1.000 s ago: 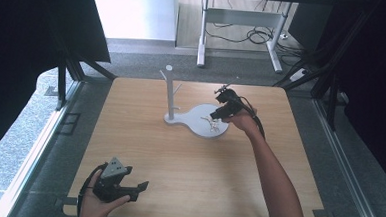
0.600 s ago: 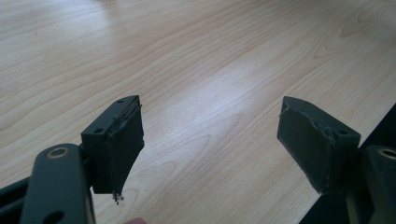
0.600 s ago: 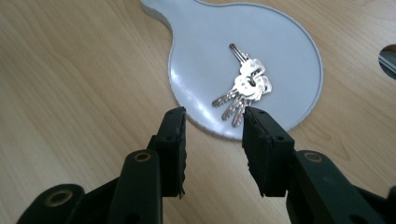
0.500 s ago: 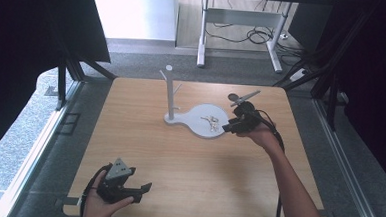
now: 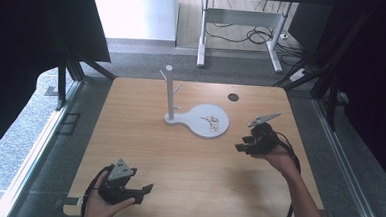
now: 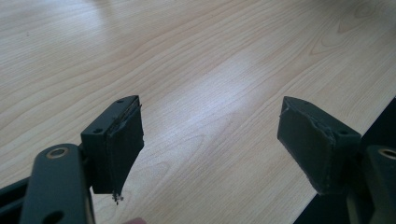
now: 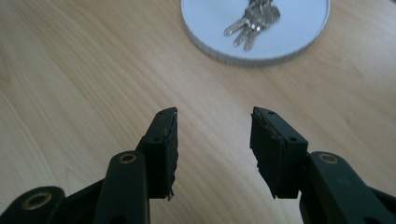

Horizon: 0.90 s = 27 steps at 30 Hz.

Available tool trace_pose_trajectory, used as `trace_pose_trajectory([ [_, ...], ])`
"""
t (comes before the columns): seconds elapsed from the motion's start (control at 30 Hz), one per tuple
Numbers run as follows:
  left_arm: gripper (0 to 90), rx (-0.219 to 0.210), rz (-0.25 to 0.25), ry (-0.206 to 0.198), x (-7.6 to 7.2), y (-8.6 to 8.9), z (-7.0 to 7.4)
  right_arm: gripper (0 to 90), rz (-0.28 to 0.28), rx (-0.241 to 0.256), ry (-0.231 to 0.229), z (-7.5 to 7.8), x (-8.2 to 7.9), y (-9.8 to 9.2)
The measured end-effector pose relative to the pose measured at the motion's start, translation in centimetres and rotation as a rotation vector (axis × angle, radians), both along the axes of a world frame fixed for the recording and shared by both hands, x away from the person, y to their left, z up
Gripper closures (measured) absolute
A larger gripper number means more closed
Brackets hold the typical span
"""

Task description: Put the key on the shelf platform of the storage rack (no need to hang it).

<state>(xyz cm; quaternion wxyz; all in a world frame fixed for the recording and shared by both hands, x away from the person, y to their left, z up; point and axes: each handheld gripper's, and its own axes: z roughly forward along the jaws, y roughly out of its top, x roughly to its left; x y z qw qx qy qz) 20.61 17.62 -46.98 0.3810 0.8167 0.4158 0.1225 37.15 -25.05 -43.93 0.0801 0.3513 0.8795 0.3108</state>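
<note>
A white stand [image 5: 173, 118] with an upright post [image 5: 170, 90] and a round dish [image 5: 219, 130] sits mid-table. A bunch of silver keys [image 5: 211, 122] [image 7: 252, 18] lies in the dish [image 7: 210, 18]. My right gripper [image 5: 243, 145] [image 7: 213, 140] is open and empty over bare wood, to the right of the dish and apart from it. My left gripper [image 5: 144, 191] [image 6: 210, 135] is open wide near the table's front left edge, nothing between its jaws.
The wooden table [image 5: 129, 135] has a small dark round hole [image 5: 233, 97] at its back right. A metal frame and cables [image 5: 245, 33] stand on the floor beyond the table. In the left gripper view the table's edge [image 6: 345, 121] runs at the right.
My right gripper has drawn back from the dish to the right and toward the front, leaving the keys lying in it. The left gripper has barely shifted.
</note>
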Motion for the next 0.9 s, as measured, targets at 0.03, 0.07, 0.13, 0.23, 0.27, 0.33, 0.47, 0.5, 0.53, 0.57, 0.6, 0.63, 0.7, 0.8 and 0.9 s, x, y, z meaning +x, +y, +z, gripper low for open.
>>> trace_pose_trajectory([
  [0.03, 22.9, 0.0, 0.0, 0.0, 0.0, 0.0, 0.0, 51.6, -0.005, 0.008, 0.004, -0.3, -0.4, -0.4],
  [0.07, 22.9, 0.003, -0.002, -0.001, 0.0, 0.0, 0.0, 51.4, -0.009, 0.01, 0.003, -0.7, -0.7, -0.8],
  [0.13, 23.0, 0.004, -0.003, 0.0, 0.0, 0.0, 0.0, 50.9, -0.015, 0.015, 0.006, -1.4, -1.5, -1.5],
  [0.23, 22.9, 0.004, 0.0, 0.001, 0.0, 0.0, 0.0, 50.5, -0.022, 0.022, 0.012, -2.2, -2.2, -2.1],
  [0.27, 22.9, 0.005, 0.001, -0.001, 0.0, 0.0, 0.1, 50.5, -0.024, 0.02, 0.016, -2.6, -2.5, -2.5],
  [0.33, 22.9, 0.006, 0.004, -0.005, -0.1, 0.0, 0.1, 50.5, -0.04, 0.017, 0.027, -3.7, -3.3, -3.4],
  [0.47, 22.9, 0.01, -0.001, 0.0, 0.0, -0.2, 0.0, 50.3, -0.059, 0.018, 0.042, -5.2, -3.9, -4.3],
  [0.5, 22.9, 0.011, 0.001, 0.003, 0.0, -0.3, -0.1, 50.1, -0.062, 0.018, 0.048, -5.4, -4.0, -4.5],
  [0.53, 22.9, 0.011, 0.001, 0.003, 0.0, -0.3, -0.1, 50.1, -0.065, 0.017, 0.05, -5.6, -4.0, -4.6],
  [0.57, 22.9, 0.014, -0.007, 0.003, 0.0, -0.4, -0.1, 50.1, -0.065, 0.019, 0.052, -5.6, -4.0, -4.7],
  [0.6, 22.9, 0.014, -0.007, 0.004, 0.0, -0.5, -0.1, 50.0, -0.068, 0.018, 0.052, -5.7, -4.0, -4.8],
  [0.63, 22.9, 0.014, -0.007, 0.004, 0.0, -0.5, -0.1, 50.0, -0.068, 0.018, 0.052, -5.7, -4.0, -4.8],
  [0.7, 22.9, 0.016, -0.009, 0.003, 0.0, -0.6, -0.1, 49.5, -0.078, 0.024, 0.051, -5.6, -4.0, -4.9],
  [0.8, 22.9, 0.016, -0.009, 0.004, 0.0, -0.5, -0.2, 47.6, -0.081, 0.019, 0.046, -5.6, -3.9, -4.8],
  [0.9, 22.9, 0.018, -0.009, 0.001, 0.0, -0.5, -0.1, 40.0, -0.124, -0.014, 0.037, -6.5, -3.5, -4.5],
])
